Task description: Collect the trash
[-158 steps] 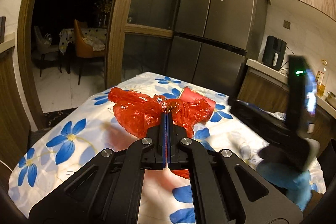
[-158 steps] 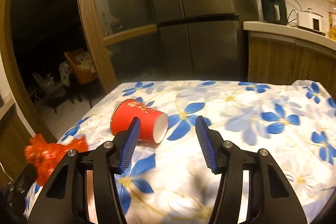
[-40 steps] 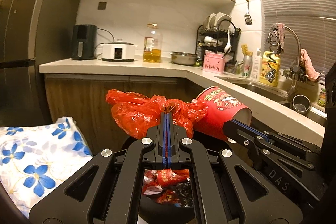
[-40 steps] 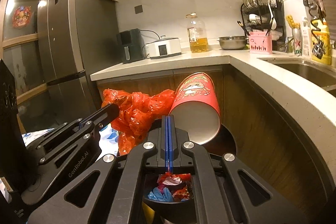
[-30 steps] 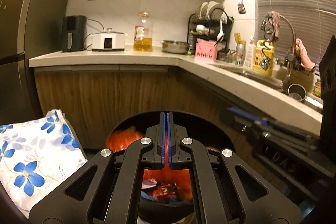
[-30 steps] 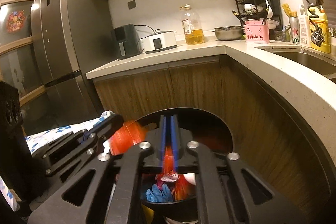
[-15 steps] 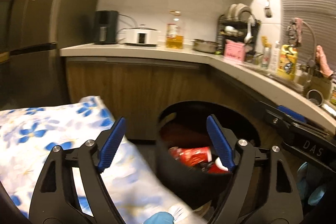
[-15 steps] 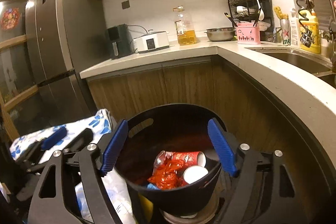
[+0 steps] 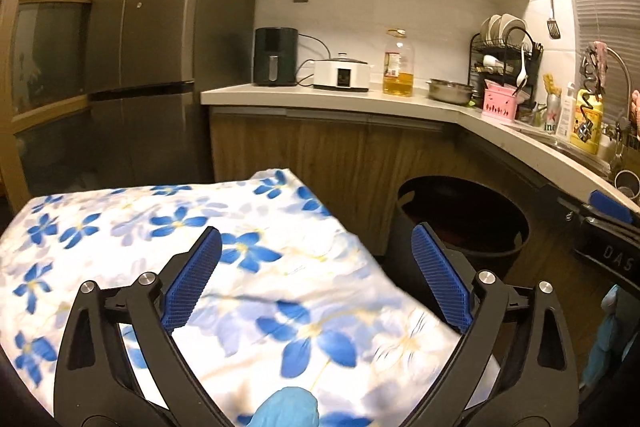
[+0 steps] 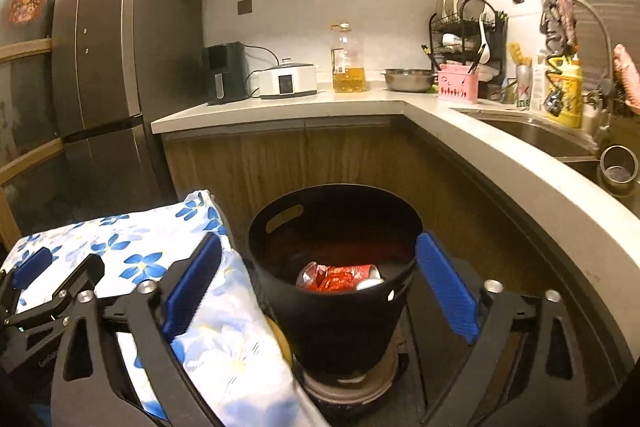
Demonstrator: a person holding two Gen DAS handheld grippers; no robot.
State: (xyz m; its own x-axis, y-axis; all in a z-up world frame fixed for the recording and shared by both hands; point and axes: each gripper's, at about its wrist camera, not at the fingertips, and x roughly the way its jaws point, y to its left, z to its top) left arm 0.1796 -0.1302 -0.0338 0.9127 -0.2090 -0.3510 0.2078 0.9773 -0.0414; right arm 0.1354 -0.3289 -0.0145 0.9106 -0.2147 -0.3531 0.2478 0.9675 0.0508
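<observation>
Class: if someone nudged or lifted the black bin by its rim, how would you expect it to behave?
The black bin probably lifts easily: only a little crumpled red trash shows inside. It narrows toward its base, so a rim push may tip it. Its walls look stiff, with a handle slot to grip.

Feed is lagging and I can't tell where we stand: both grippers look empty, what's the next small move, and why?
Probably swing both grippers back over the table to look for more trash. The left gripper and right gripper are opening with nothing between the jaws, the red cup and red bag lie in the bin, and the cloth in view shows no trash.
</observation>
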